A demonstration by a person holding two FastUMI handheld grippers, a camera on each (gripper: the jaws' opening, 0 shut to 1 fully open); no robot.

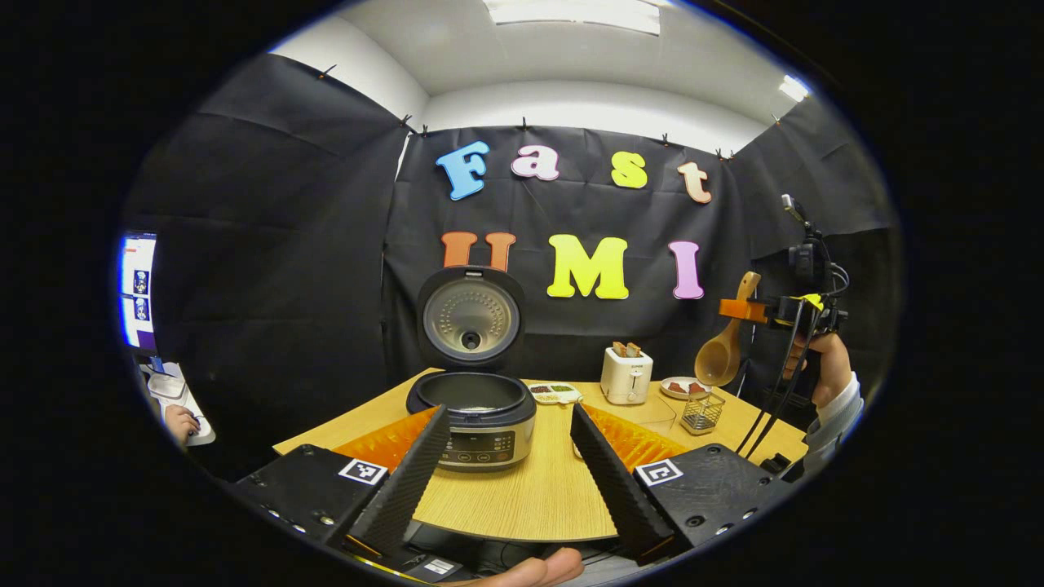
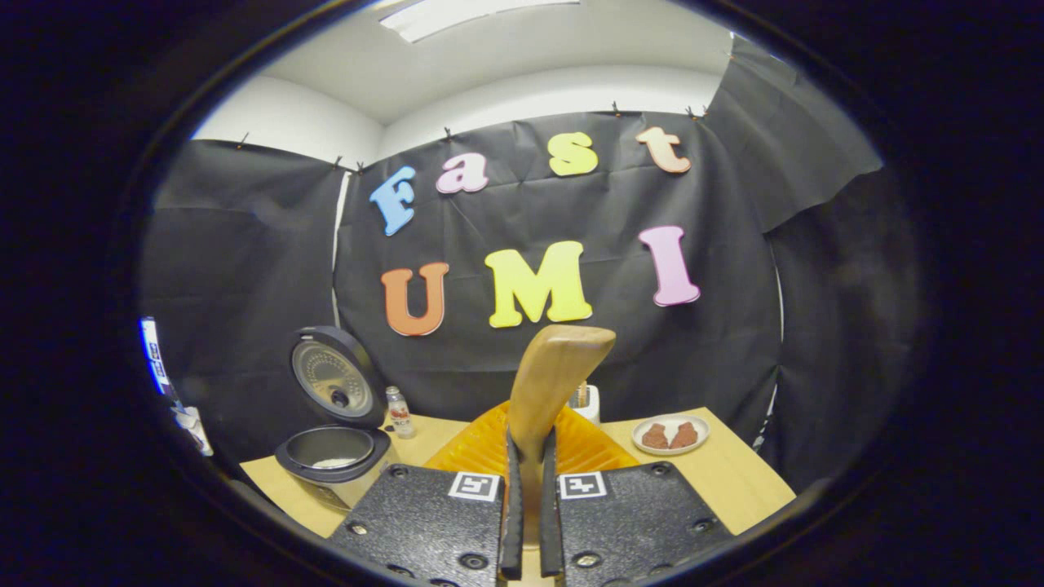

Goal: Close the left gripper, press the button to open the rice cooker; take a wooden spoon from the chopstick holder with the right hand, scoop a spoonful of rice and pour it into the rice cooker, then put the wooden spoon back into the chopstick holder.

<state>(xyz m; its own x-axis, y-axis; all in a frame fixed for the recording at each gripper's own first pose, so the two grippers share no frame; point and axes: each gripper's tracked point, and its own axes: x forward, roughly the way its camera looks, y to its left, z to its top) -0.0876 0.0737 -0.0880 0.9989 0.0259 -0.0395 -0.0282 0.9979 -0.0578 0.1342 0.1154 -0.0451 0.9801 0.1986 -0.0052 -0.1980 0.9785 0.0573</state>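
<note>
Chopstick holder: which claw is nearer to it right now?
Right. The right claw hangs just above the chopstick holder, gripping the wooden spoon. The left claw sits open across the table, facing the rice cooker.

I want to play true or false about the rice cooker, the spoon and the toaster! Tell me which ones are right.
1. The rice cooker has its lid up. True.
2. The right gripper has its fingers shut on the wooden spoon. True.
3. The wooden spoon is standing in the chopstick holder. False: it hangs in the air above the holder.
4. The left gripper is holding the toaster. False: its fingers are open and hold nothing.
5. A plate sits on the table. True.
</note>
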